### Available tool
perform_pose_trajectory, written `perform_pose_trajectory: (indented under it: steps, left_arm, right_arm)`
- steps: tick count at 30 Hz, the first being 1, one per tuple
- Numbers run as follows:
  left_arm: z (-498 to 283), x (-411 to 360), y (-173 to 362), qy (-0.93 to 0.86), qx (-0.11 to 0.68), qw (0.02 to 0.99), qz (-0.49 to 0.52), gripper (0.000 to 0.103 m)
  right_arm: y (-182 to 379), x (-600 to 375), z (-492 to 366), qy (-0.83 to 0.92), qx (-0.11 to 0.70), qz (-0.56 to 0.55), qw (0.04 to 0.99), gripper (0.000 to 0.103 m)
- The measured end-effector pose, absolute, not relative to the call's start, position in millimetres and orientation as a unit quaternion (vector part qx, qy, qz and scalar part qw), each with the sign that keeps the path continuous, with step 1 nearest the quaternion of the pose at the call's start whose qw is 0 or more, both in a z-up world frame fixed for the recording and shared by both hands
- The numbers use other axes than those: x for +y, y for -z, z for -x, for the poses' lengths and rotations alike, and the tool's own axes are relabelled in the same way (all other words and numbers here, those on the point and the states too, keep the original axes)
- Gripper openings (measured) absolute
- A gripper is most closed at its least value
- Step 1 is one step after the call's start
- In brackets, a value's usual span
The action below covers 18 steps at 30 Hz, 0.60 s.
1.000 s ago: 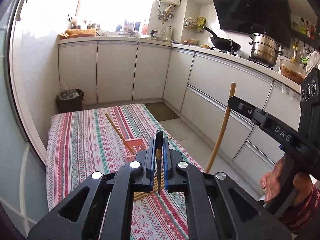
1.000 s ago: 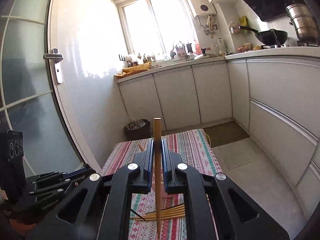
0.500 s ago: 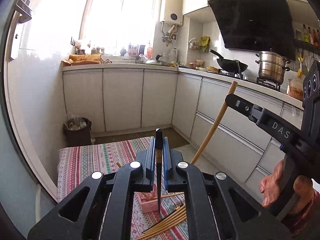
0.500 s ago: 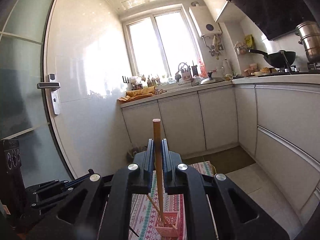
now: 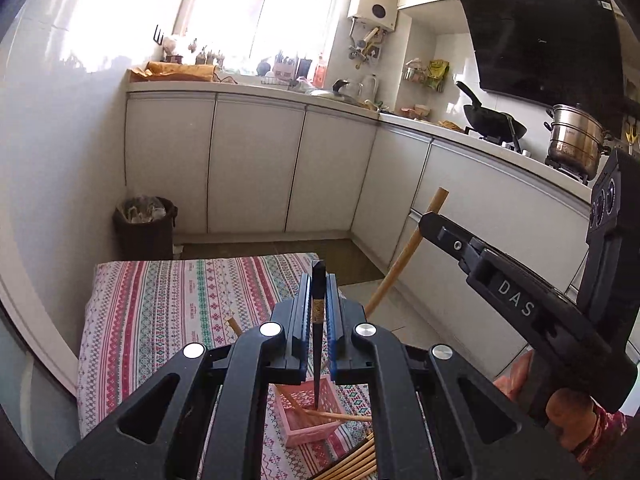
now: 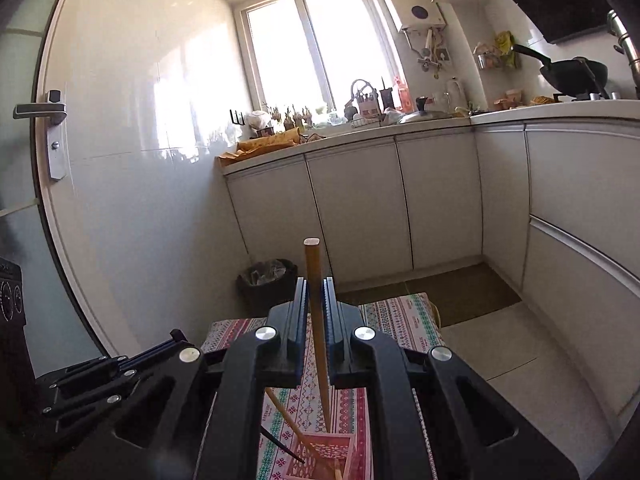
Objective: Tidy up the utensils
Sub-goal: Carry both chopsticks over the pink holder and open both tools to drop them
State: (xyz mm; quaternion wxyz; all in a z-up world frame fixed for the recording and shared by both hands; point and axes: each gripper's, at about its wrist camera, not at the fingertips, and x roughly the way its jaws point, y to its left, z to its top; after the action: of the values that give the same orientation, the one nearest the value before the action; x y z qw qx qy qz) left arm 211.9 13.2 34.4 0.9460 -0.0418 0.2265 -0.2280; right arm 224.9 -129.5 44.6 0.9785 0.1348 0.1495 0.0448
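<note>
The left claw (image 5: 319, 320) is clamped on a dark chopstick (image 5: 318, 344) held upright, its tip hanging just over the pink basket (image 5: 308, 412) on the table (image 5: 160, 300) — whether the tip touches the basket floor cannot be told. The right claw (image 6: 316, 320) is pinched on a wooden chopstick (image 6: 318, 320), likewise upright, with its lower end pointing down at the same pink basket (image 6: 320, 454).

Inside the basket, wooden chopsticks (image 5: 316, 412) already lean against the walls; one slants up and out over the far-left rim. A bundle of loose chopsticks (image 5: 354, 462) lies on the striped tablecloth just beside the basket, on the near side.

From the left wrist view, the right claw (image 5: 430, 218) reaches in from the right with its chopstick angled toward the basket, the person's hand (image 5: 560, 408) wrapped around the handle.

Beyond the table stand white cabinets (image 5: 256, 168) and a dark waste bin (image 5: 146, 222) in the corner — a wok (image 5: 494, 126) and a steel pot (image 5: 576, 146) sit on the stove along the right wall.
</note>
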Motion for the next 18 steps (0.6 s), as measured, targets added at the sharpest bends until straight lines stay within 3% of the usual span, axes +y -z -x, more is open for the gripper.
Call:
perform_pose_trajectory:
  steps: [5, 8, 18]
  left_arm:
    - [-227.4, 9.2, -11.2, 0.233, 0.262, 0.935, 0.042, 0.007]
    - [-229.1, 10.8, -5.4, 0.226, 0.274, 0.933, 0.053, 0.025]
    - [-216.2, 31.1, -27.7, 0.208, 0.235, 0.947, 0.074, 0.031]
  right_arm:
    - [-30.6, -127.9, -235.6, -0.045, 0.165, -0.135, 0.976, 0.008]
    - [-24.5, -126.3, -237.4, -0.045, 0.175, -0.137, 0.974, 0.008]
    - [-24.8, -112.8, -228.7, -0.055, 0.18, -0.127, 0.974, 0.008]
